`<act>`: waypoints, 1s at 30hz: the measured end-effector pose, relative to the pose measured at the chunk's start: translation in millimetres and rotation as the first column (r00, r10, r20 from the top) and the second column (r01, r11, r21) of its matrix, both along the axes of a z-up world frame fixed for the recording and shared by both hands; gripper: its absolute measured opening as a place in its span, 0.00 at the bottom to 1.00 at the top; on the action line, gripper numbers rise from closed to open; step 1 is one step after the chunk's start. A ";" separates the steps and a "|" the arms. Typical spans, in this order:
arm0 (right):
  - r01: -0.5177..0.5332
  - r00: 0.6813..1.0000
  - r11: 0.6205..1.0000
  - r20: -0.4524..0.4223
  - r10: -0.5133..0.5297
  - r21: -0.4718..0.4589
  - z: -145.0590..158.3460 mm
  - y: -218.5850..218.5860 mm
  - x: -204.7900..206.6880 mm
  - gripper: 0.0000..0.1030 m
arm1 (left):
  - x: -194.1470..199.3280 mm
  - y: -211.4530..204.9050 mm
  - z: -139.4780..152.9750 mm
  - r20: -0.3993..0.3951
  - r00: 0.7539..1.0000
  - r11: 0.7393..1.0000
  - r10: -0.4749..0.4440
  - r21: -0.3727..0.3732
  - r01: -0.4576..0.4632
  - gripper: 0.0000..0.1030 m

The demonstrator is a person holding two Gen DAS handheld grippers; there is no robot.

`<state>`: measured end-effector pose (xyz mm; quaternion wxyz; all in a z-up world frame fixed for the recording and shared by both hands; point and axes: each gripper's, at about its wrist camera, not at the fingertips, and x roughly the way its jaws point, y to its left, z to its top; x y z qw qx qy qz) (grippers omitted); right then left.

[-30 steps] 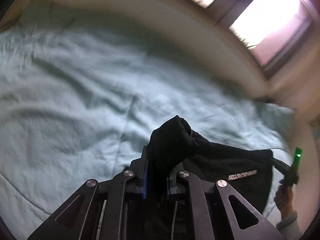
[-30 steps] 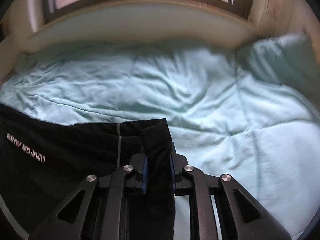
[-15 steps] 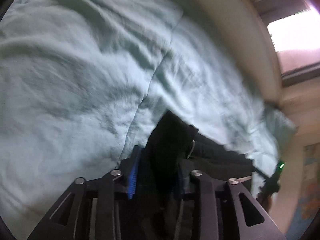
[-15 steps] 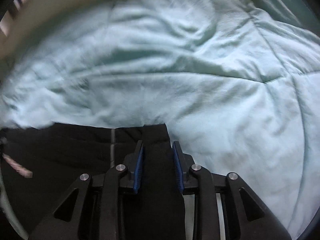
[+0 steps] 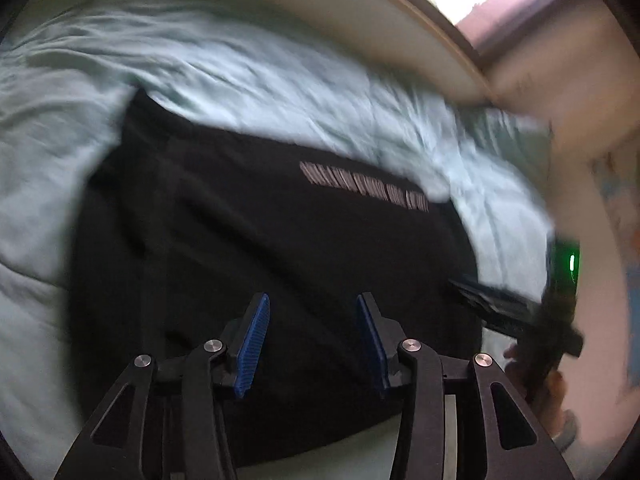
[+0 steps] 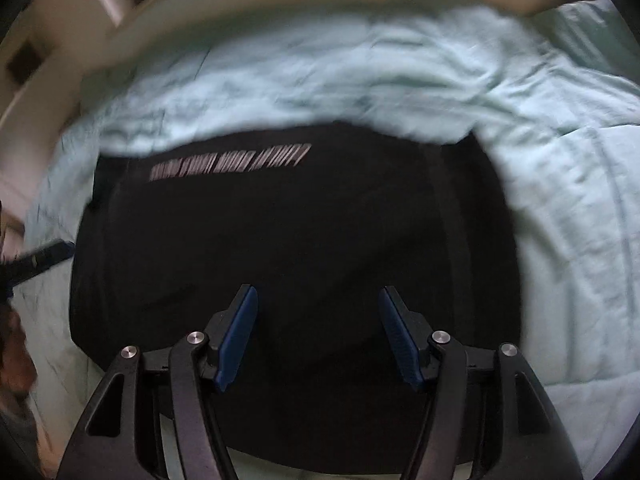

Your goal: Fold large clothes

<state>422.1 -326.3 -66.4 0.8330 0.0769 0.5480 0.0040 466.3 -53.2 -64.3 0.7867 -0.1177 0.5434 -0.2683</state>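
Black garment (image 5: 280,248) lies folded on the bedspread (image 5: 60,152) w/ print line near its far edge; left gripper (image 5: 312,340) & right gripper (image 6: 318,332) jaws opening, nothing between; prob. more folds left.

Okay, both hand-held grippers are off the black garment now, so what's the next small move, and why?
Probably reach both for a fresh edge of the black garment for another fold. It lies spread flat on the pale green bedding, and the left hand-held gripper and right hand-held gripper are opening with nothing pinched.
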 end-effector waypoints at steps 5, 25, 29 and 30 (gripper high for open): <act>0.009 0.997 1.000 -0.072 -0.009 -0.004 -47.4 3.3 11.2 0.67 | 12.5 -21.6 -68.1 -0.101 0.992 0.991 0.070 0.119 -0.058 0.44; 0.009 0.997 0.999 -0.077 -0.012 -0.039 -37.9 9.1 113.4 0.60 | 91.3 -54.3 -57.5 -0.159 0.983 0.982 0.094 0.174 -0.066 0.42; 0.008 1.000 1.000 -0.023 -0.008 0.021 -14.1 -3.4 89.9 0.59 | 80.1 -49.9 -35.2 -0.112 0.992 0.990 0.056 0.136 -0.040 0.43; -0.001 1.000 1.000 0.000 0.001 0.025 -2.6 -5.0 78.5 0.59 | 73.2 -45.1 -25.9 -0.089 0.995 0.991 0.046 0.128 -0.034 0.43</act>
